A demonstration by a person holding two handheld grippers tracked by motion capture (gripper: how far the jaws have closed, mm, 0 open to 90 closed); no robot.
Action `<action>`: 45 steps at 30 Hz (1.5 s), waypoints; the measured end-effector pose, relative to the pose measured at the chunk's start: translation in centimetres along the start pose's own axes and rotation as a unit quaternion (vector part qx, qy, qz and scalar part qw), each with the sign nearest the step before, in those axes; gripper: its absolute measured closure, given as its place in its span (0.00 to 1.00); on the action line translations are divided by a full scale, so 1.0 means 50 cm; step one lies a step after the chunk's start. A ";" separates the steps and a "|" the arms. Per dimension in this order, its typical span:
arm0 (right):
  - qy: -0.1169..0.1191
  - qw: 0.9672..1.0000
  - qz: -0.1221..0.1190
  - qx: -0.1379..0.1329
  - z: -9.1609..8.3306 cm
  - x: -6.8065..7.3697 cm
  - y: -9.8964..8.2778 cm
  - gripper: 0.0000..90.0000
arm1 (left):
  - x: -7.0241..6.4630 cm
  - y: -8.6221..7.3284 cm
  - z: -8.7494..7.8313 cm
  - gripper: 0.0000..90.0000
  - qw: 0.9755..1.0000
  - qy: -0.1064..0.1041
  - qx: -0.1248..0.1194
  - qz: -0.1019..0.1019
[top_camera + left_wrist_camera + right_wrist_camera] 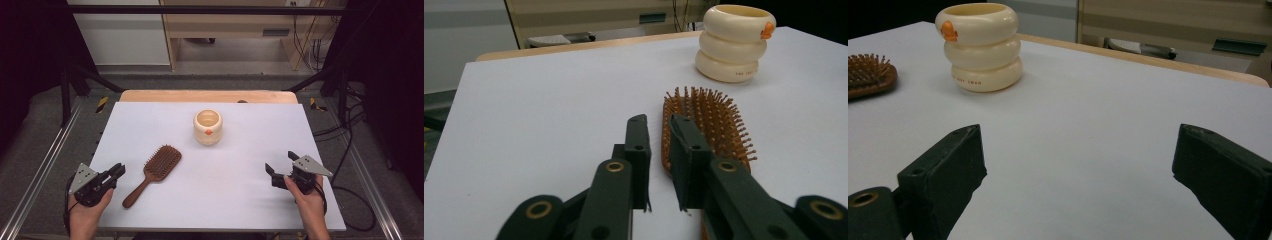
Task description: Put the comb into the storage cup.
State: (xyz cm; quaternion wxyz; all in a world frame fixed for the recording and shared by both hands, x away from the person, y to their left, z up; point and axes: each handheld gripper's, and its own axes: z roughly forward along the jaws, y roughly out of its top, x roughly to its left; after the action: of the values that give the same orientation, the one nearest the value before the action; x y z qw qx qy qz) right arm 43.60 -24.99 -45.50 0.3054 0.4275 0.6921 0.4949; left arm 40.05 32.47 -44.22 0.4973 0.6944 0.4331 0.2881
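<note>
A wooden paddle hairbrush (159, 164) lies bristles up on the white table (220, 200), handle toward the near left. A cream ribbed cup (207, 128) with an orange mark stands upright behind it, near the middle. My left gripper (119, 170) rests at the near left, just left of the brush handle, jaws nearly together with nothing between them. In the left gripper view the gripper (659, 127) points past the brush (711, 120) toward the cup (735, 44). My right gripper (280, 161) sits at the near right, jaws wide apart (1078, 150) over bare table, with the cup (980, 47) far left.
A wooden strip (207, 96) borders the table's far edge. Metal rails (45, 165) run along both sides, and cables (350, 125) trail on the floor at the right. Bare table surface lies between the two grippers.
</note>
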 end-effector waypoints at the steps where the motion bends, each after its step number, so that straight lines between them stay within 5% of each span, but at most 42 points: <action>1: 0.000 1.000 -0.001 0.001 0.001 0.000 0.000 0.08 | -0.001 0.000 -0.001 0.90 1.000 -0.002 0.001 0.002; 6: 0.001 1.000 -0.002 0.001 0.002 0.001 0.000 0.08 | -0.011 0.003 -0.001 0.79 1.000 0.004 -0.004 0.012; 10: 0.000 1.000 -0.002 0.001 0.001 0.001 0.000 0.08 | -0.024 0.008 0.004 0.61 1.000 -0.002 -0.002 0.019; 21: 0.004 1.000 -0.001 0.001 0.003 0.002 -0.001 0.08 | -0.072 0.047 0.036 0.11 0.997 -0.008 0.064 0.039; 32: 0.009 1.000 0.000 0.008 0.004 0.006 -0.003 0.07 | -0.076 0.086 0.056 0.08 0.992 -0.033 0.121 0.016; 36: 0.012 1.000 -0.003 0.009 0.005 0.007 -0.001 0.07 | -0.077 0.093 0.062 0.08 0.990 -0.034 0.136 0.023; 45: 0.019 1.000 -0.008 0.012 0.008 0.013 0.000 0.07 | -0.089 0.096 0.087 0.08 0.981 -0.036 0.186 0.050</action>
State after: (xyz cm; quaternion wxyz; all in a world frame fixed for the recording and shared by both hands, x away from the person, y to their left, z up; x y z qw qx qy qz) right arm 43.63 -24.24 -45.65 0.2907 0.4157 0.7075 0.4921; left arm 43.12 25.97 -41.04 0.3597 0.8057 0.4251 0.2017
